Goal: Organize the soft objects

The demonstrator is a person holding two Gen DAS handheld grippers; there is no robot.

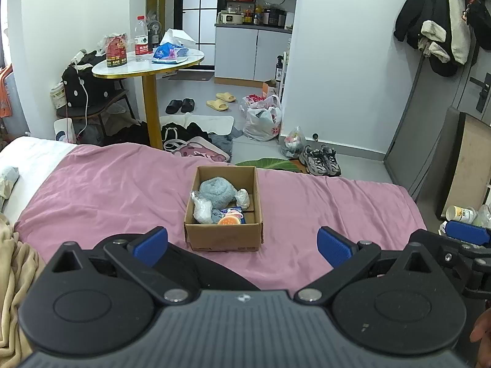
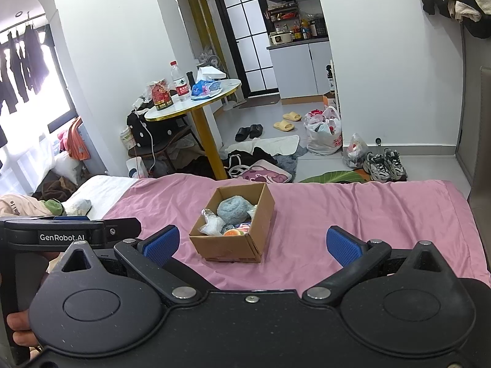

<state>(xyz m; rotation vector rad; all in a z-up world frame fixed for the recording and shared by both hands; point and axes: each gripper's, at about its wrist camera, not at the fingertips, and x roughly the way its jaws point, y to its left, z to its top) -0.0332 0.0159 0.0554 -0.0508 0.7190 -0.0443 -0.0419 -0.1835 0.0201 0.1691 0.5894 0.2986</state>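
While jaws gape, box filled, pink sheet

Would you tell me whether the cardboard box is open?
Open: the cardboard box has no lid over it, and a blue towel shows inside.

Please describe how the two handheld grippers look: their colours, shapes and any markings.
Both are black, with two round discs at the base and angled link arms with silver pivot bolts. The left gripper and right gripper carry blue textured pads on their fingers. White lettering "GenRobot.AI" marks the left gripper's side. No cables show.
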